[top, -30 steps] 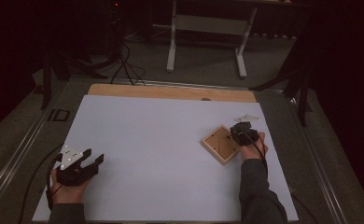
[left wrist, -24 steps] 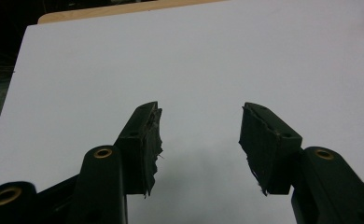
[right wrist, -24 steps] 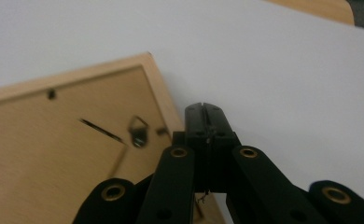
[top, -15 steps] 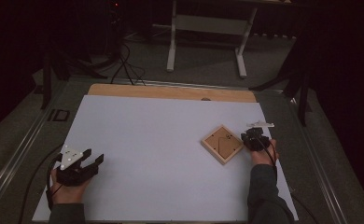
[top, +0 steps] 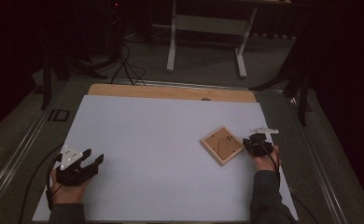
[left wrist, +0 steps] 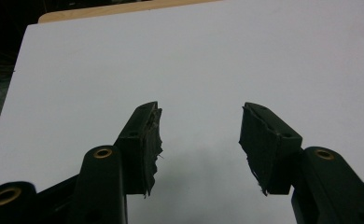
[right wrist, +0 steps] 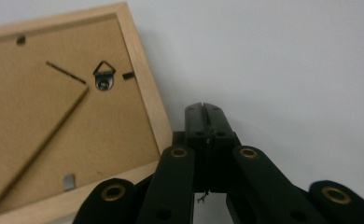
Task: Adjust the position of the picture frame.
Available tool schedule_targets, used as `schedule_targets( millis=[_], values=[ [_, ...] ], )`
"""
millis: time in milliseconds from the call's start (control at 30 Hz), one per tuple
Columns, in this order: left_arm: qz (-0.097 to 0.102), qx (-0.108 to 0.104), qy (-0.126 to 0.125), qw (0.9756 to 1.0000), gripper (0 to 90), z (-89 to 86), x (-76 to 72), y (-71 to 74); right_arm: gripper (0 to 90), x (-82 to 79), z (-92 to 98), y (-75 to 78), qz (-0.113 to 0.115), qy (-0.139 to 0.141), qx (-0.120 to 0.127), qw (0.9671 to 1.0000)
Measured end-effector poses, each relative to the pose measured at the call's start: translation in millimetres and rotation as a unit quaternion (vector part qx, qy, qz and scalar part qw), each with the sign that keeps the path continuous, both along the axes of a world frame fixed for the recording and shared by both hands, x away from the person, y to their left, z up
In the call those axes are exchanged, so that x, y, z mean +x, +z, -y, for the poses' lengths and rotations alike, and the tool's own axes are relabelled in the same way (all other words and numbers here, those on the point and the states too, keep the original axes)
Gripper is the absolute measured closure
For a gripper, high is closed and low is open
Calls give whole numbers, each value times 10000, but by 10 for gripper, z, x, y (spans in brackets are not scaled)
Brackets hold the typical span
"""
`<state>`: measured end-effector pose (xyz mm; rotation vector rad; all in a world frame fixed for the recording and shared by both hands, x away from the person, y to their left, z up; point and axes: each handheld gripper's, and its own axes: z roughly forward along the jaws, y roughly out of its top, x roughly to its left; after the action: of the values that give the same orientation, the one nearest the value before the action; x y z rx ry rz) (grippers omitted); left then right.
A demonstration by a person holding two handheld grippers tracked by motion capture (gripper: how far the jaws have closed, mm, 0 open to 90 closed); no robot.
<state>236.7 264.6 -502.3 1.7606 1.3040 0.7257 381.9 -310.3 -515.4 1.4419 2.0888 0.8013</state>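
Wooden picture frame (top: pixel 222 144) lies face-down on white table (top: pixel 161 140), at 9 o'clock of right gripper (top: pixel 256 143), jaws shut, empty. Left gripper (left wrist: pixel 199 135) gapes, empty. Likely light, stiff, glass fragile; grip the wood edge

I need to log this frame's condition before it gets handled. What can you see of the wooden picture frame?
The wooden picture frame lies face down and flat on the white table cover, turned like a diamond. Pale wood rims a brown fibreboard back that carries a metal hanging ring, small retaining tabs and a folded-flat stand. It looks undamaged. The shut right tool sits just off its edge; contact is unclear.
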Motion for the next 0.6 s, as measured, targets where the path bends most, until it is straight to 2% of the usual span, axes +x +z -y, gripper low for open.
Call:
schedule_targets(
  millis=[67, 133, 367, 600],
  values=[
    [2, 0, 3, 10000, 474, 0, 0, 0, 899, -22, -8, -14, -14, 56, -50, 10000],
    [-6, 5, 0, 10000, 473, 2, 1, -2, 899, -48, -7, -15, -30, 106, 17, 9999],
    [-10, 8, -1, 10000, 473, 5, 2, -3, 899, -145, -51, -15, -43, 267, 23, 9996],
    [-11, 9, -5, 10000, 473, 6, 1, -4, 898, -276, -110, -31, -19, 449, 154, 9989]
  ],
)
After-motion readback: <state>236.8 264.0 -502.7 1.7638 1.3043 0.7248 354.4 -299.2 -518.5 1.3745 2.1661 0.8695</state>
